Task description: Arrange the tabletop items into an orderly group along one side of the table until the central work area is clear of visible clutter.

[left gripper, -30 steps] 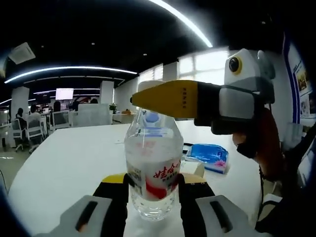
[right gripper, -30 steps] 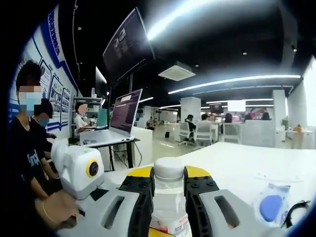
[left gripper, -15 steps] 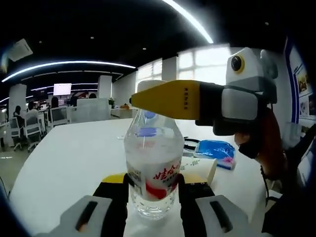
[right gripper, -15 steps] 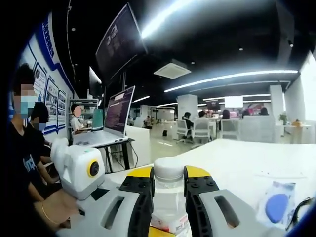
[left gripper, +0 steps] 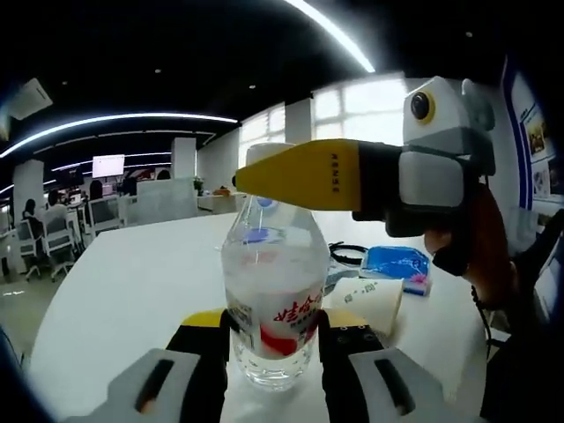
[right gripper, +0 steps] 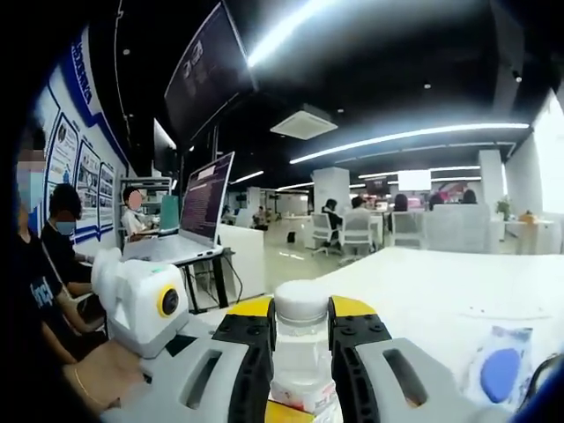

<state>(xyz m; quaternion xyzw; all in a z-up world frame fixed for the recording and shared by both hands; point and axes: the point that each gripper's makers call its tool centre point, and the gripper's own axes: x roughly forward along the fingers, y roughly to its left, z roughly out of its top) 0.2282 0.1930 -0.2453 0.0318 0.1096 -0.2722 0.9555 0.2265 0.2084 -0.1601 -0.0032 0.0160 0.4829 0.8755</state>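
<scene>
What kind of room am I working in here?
Most likely an open-plan office: rows of desks with office chairs and seated people, a laptop on a stand, long ceiling strip lights, and a big white table.

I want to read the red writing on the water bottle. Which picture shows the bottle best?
The left gripper view: the water bottle stands there nearly whole, red label facing the camera, held low by the left gripper. The right gripper view shows just its white cap and neck between the right gripper jaws.

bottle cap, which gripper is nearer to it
Right. The right gripper has its jaws either side of the bottle's neck, just under the cap. The left gripper grips the bottle low on its body.
</scene>
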